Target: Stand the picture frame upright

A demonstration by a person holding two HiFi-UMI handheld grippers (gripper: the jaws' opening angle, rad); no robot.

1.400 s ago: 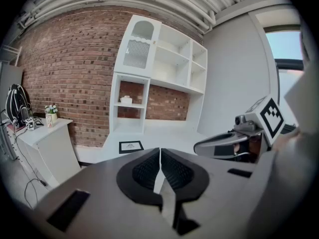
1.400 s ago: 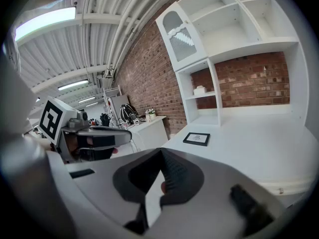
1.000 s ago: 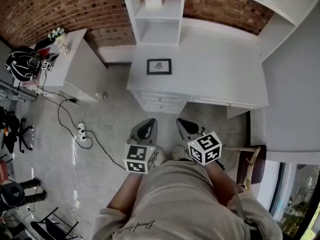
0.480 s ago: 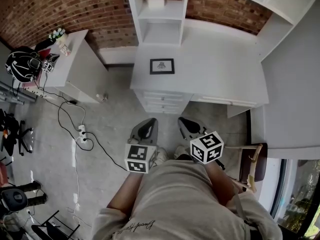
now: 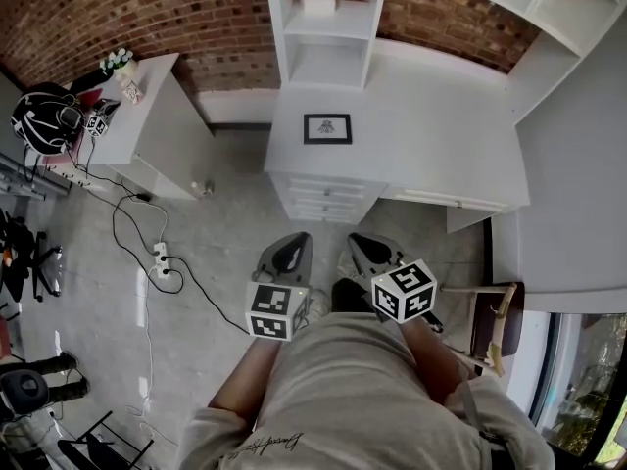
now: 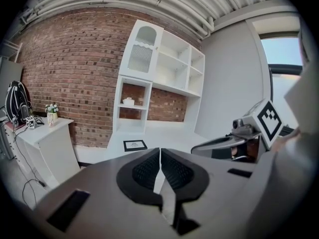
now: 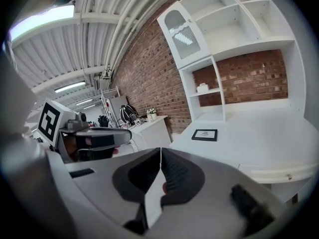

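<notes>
A black picture frame (image 5: 327,128) lies flat on the white desk (image 5: 441,125), near the desk's left front corner; it also shows as the frame (image 6: 135,145) in the left gripper view and the frame (image 7: 205,135) in the right gripper view. My left gripper (image 5: 285,253) and right gripper (image 5: 366,250) hang side by side over the floor in front of the desk, well short of the frame. Both are shut with nothing between the pads (image 6: 172,169) (image 7: 175,172).
A tall white shelf unit (image 5: 328,23) stands at the desk's back left, against a brick wall. A drawer stack (image 5: 321,202) sits under the desk front. A low white cabinet (image 5: 147,125) stands at the left, cables (image 5: 147,253) trail on the floor, a wooden chair (image 5: 495,316) at right.
The desk and frame have shifted slightly right and down in the head view as the person turns or steps. Both grippers stay shut and low in front of the body.
</notes>
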